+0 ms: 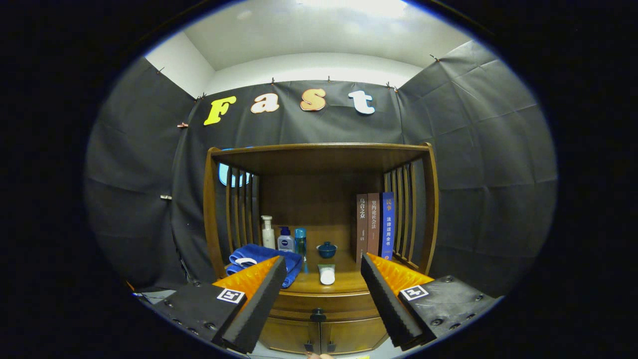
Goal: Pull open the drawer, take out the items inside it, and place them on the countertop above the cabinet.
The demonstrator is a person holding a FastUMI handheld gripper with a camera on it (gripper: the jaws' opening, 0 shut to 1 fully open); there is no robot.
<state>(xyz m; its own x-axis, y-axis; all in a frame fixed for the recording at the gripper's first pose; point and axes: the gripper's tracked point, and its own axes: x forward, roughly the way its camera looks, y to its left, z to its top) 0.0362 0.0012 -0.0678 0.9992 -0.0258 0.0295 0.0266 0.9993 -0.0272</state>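
- The gripper (323, 264) sits nearest the camera, its 2 fingers spread wide apart with nothing held between them; each finger base carries a square black-and-white marker.
- Between and just ahead of the fingers stands a wooden cabinet (319, 319) whose drawer (319, 302) is shut, with a dark knob (317, 314) at its middle.
- Below the drawer, 2 cabinet doors (319, 335) meet at a centre seam, each with a small dark handle near it.
- The drawer's contents are hidden, since its front sits flush with the cabinet.
- The countertop (344, 283) above the drawer lies beyond the fingertips, under a wooden shelf frame with slatted sides.
- A small white item (327, 274) lies on the countertop near its front edge, between the fingers.
- Behind it sits a small blue lidded bowl (327, 250).
- A folded blue towel (264, 259) lies on the countertop's left part, partly hidden by the left finger.
- Behind the towel stand 3 bottles side by side: a white pump bottle (268, 232), a blue pump bottle (285, 240) and a slim teal bottle (300, 243).
- 3 books (375, 225) stand upright together at the right, against the slatted side.
- Something pale, too little of it visible to identify, shows below the cabinet doors.
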